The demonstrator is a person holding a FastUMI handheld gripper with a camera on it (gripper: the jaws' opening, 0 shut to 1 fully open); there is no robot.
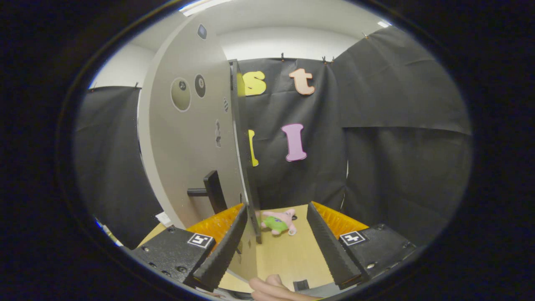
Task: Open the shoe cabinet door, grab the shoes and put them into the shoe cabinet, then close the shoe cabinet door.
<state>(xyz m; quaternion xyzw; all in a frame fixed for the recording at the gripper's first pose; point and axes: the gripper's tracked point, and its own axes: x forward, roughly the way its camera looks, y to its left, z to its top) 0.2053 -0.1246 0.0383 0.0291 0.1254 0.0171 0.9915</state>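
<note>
Between the fingers and just ahead of them, the shoe cabinet door (188, 138) stands swung out edge-on, its free edge running down close beside the left finger (221, 246). The black handle (211, 191) projects from the grey door face, to the left of that edge. The gripper (276, 246) has its jaws spread wide and grips nothing; the right finger (330, 246) is well apart from the door. A person's fingertip (271, 288) shows at the base of the gripper. Beyond the fingers, a pink and green plush toy (279, 222) lies on the wooden desk (292, 255), near its far edge against the black booth wall. Judged from this, the step in hand is opening the door. To do it well, keep the door edge inside the jaw gap, push or hook it steadily along its swing arc, and avoid pressing sideways. Whether the door is fully open cannot be told, and the cabinet interior is hidden.
</note>
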